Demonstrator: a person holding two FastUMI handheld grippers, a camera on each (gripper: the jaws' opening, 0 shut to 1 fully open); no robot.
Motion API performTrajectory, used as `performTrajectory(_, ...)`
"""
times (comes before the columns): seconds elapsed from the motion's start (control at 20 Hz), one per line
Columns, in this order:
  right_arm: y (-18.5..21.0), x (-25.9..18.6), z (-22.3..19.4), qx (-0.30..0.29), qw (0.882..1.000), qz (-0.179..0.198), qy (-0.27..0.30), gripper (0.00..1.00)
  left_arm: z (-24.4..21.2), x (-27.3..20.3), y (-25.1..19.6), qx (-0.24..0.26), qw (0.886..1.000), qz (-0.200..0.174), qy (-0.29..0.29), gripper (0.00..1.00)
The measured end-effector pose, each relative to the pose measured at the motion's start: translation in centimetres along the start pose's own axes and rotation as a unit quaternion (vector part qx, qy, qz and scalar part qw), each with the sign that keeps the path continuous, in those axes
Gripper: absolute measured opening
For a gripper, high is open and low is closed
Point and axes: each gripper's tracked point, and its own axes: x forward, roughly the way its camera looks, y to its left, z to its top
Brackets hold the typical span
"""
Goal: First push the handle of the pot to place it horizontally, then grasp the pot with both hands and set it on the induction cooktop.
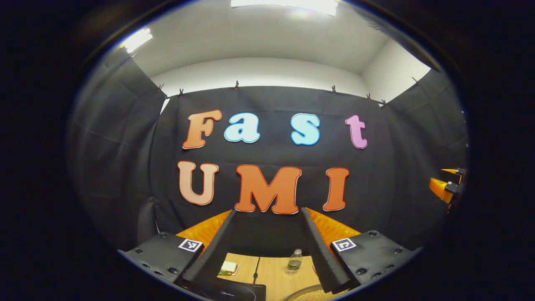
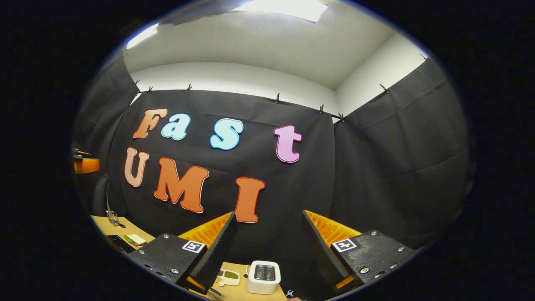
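Left gripper view, my tool: my left gripper (image 1: pixel 267 246) is held high and level, facing the booth wall, its fingers spread wide with nothing between them.
Left gripper view, table: low in the gap I see the wooden table (image 1: pixel 273 274), a small clear bottle (image 1: pixel 295 260), a small flat packet (image 1: pixel 229 267), and the dark corner of the induction cooktop (image 1: pixel 234 290) at the bottom edge.
Left gripper view, pot: a pale curved rim at the very bottom (image 1: pixel 307 294) may be the pot, just beside the cooktop; I cannot tell for sure, and its handle is out of sight.
Left gripper view, other tool: my right gripper (image 1: pixel 449 188) sits far off at the right edge.
Right gripper view, my tool: my right gripper (image 2: pixel 267 251) is also parted wide and holding nothing, aimed at the wall.
Right gripper view, table: below it stand a white toaster (image 2: pixel 263 277) and a small tray of bits (image 2: pixel 228 276).
Risk, aim: both tools point above the work, so I judge I could come down blind and strike the rim instead of the handle.
Risk, clutter: the bottle stands near; a sweeping push could tip it.
Risk, order: grasping before the handle lies horizontal would leave an uneven two-handed hold.
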Motion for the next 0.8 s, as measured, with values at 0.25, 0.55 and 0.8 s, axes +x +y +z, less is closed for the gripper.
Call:
performTrajectory(0.25, -2.3, 0.1, -0.5, 0.007, 1.0, 0.004, -0.001, 0.95, 0.9, -0.8, -2.3, 0.004, 1.0, 0.011, -0.012, 0.97)
performTrajectory(0.55, -2.9, 0.2, -3.3, 0.027, 0.999, 0.026, 0.01, 0.95, -4.2, -3.3, -4.9, 0.019, 0.998, 0.007, 0.066, 0.79)
performTrajectory(0.8, -2.5, 0.3, -5.6, 0.038, 0.998, 0.045, 0.03, 0.95, -14.1, -5.6, -7.1, -0.013, 0.973, -0.012, 0.23, 0.09)
